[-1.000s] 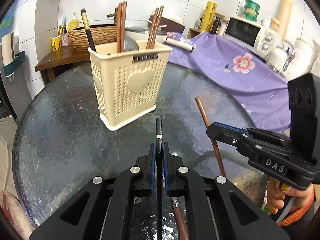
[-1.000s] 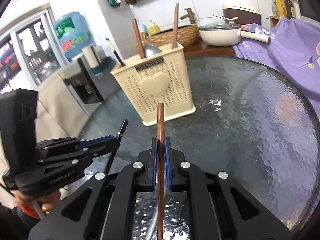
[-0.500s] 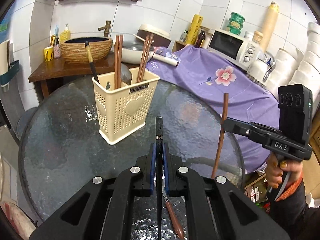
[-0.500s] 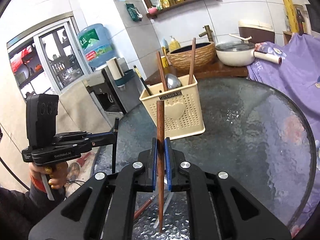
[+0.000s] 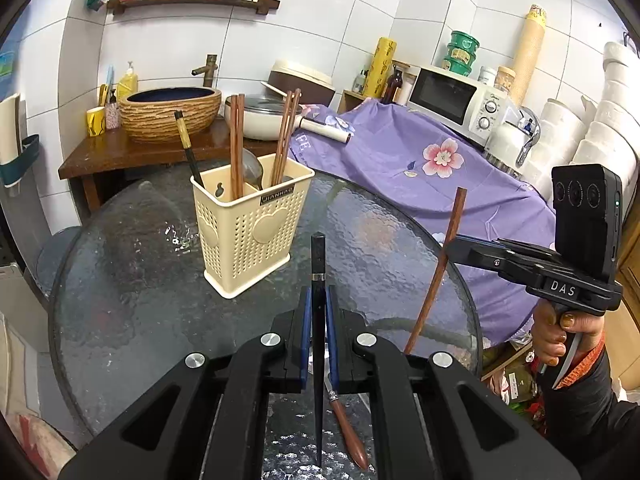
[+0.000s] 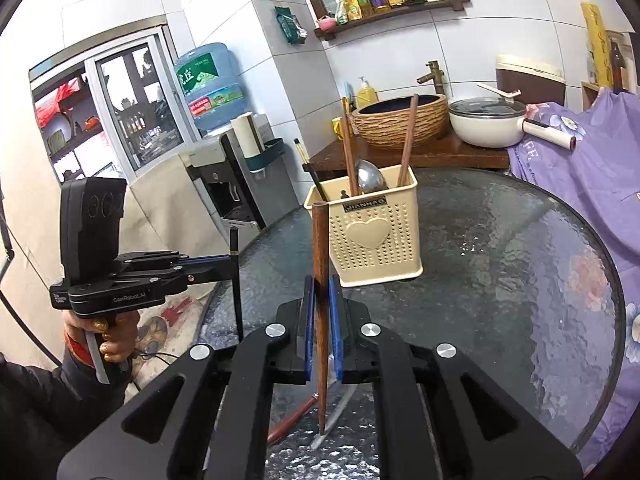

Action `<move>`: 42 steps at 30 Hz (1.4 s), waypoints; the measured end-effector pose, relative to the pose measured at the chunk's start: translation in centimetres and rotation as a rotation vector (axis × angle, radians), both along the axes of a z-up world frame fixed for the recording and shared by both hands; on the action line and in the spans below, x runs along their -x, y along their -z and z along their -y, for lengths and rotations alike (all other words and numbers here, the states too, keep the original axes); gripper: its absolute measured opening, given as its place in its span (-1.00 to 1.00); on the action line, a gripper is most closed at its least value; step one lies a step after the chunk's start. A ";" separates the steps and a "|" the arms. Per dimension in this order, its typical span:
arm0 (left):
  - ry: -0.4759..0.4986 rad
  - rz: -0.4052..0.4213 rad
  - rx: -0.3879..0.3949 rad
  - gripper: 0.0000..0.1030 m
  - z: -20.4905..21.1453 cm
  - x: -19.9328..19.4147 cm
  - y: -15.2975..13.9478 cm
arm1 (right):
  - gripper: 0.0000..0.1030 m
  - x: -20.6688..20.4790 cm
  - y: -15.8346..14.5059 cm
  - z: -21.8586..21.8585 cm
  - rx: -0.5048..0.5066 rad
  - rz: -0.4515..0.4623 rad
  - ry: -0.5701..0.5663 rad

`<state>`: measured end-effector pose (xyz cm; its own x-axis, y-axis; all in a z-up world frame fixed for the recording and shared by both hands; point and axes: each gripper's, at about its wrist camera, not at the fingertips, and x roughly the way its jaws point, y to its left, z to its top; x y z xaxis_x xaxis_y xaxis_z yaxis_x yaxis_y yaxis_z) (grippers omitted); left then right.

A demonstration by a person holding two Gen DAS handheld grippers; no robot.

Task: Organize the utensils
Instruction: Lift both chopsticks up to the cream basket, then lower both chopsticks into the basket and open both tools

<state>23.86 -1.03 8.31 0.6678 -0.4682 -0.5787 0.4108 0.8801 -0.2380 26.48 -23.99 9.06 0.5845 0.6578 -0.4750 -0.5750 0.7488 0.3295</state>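
The cream utensil basket (image 6: 372, 236) carries a small dark plate reading "JIANHAO". The right gripper (image 5: 452, 246) is marked "DAS". The left gripper (image 6: 230, 266) reads "GenRobot.AI". Bottle labels on the shelf (image 6: 384, 20) are too small to read.

Each wrist camera looks forward and down along its own jaws from close behind; both views share the cream holder (image 5: 251, 220) (image 6: 370, 234) ahead on the glass surface (image 5: 132, 280) (image 6: 500, 280).

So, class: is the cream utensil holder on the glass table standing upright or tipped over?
Upright. The cream utensil holder sits flat on its base on the glass table, with chopsticks and a spoon standing in it.
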 end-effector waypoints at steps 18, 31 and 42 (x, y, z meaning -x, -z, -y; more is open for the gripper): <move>-0.003 0.086 -0.027 -0.86 0.6 -0.6 -4.1 | -0.85 -1.5 -3.5 -2.6 0.100 0.109 0.015; -0.036 0.169 -0.071 -0.86 1.9 -3.8 -9.6 | -0.85 -5.6 -9.1 -4.1 0.109 0.181 0.061; -0.184 0.282 -0.093 -0.86 1.3 -8.7 -17.3 | -0.85 -10.8 -16.1 -5.5 0.091 0.298 0.182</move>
